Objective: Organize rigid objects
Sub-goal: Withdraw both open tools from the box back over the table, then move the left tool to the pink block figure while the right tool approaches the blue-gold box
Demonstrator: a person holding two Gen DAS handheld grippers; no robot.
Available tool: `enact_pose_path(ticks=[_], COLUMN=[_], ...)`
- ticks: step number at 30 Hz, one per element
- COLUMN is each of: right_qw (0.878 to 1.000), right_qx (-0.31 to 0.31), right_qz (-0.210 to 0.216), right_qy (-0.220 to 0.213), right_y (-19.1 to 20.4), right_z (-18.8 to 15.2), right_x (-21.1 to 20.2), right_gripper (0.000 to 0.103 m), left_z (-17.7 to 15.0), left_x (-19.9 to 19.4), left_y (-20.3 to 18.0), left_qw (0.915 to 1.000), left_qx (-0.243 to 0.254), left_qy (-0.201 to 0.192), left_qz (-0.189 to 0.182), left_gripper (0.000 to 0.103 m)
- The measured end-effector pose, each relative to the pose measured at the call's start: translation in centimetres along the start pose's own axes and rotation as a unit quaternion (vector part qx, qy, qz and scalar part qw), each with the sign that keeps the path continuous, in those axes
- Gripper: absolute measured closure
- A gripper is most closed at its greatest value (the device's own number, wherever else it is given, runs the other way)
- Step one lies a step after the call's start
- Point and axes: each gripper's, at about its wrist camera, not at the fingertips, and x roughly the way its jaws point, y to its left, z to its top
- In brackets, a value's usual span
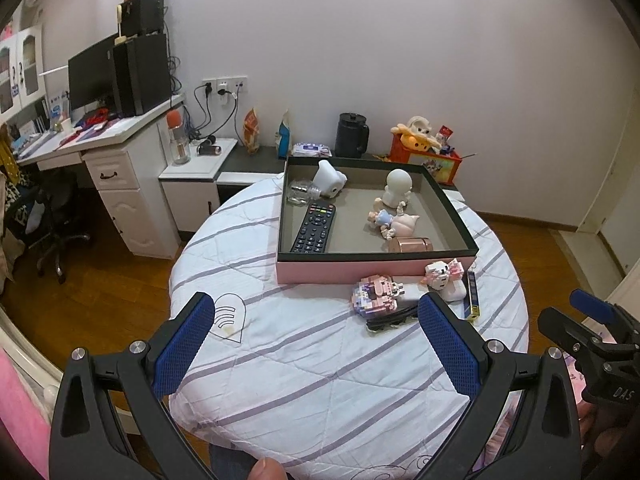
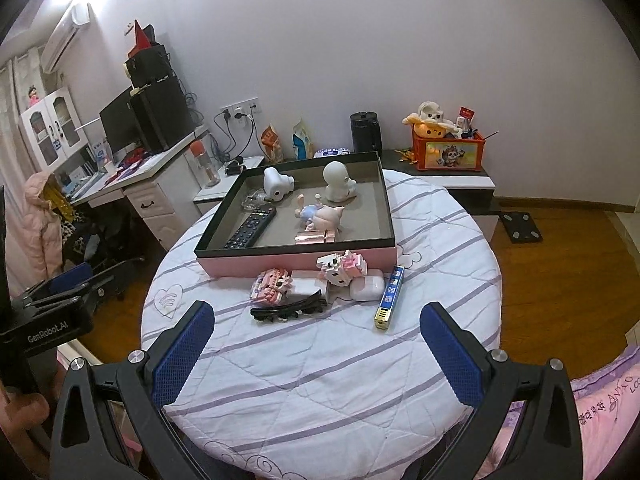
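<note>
On the round quilted table [image 2: 320, 360], a pink box [image 2: 296, 264] is holding a remote [image 2: 250, 227]; beside it a hair clip [image 2: 288, 309] is lying. Left gripper [image 1: 316, 344] and right gripper [image 2: 318, 346] are hovering, jaws apart, empty.

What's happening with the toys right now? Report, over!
Left gripper open, right gripper open, both empty. Remote and figurines in pink box; block toys, hair clip outside. Nothing blocking.

Black gripper [image 1: 316, 348] frames, blue mesh-textured pads [image 2: 182, 354], silver screws, white "GenRobot.AI" lettering.
</note>
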Motion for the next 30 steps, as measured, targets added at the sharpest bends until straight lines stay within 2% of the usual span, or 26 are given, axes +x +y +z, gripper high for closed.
enact_pose_path(ticks=[6, 11, 18, 30], right_qw=[1.0, 0.999, 0.995, 0.989], right_qx=[0.003, 0.011, 0.028, 0.024], right_qz=[-0.007, -0.031, -0.068, -0.1], right_qy=[0.004, 0.024, 0.07, 0.102], right_y=[-0.4, -1.7, -4.3, -6.3], right_z=[-0.2, -0.8, -2.1, -2.1], right_x=[0.2, 1.8, 6.2, 12.2], right_gripper=[0.0, 0.0, 0.0, 0.0], left_z=[-0.2, -0.7, -2.5, -2.9], left_x=[0.5, 2.2, 6.5, 14.0], left_y=[0.0, -0.1, -0.7, -3.3], left_qw=[1.0, 0.9996, 0.997, 0.9925], left_qx=[-0.005, -0.005, -0.005, 0.004], left_qy=[0.008, 0.027, 0.075, 0.118], left_qz=[-0.001, -0.007, -0.019, -0.03], left_gripper=[0.0, 0.0, 0.0, 0.0])
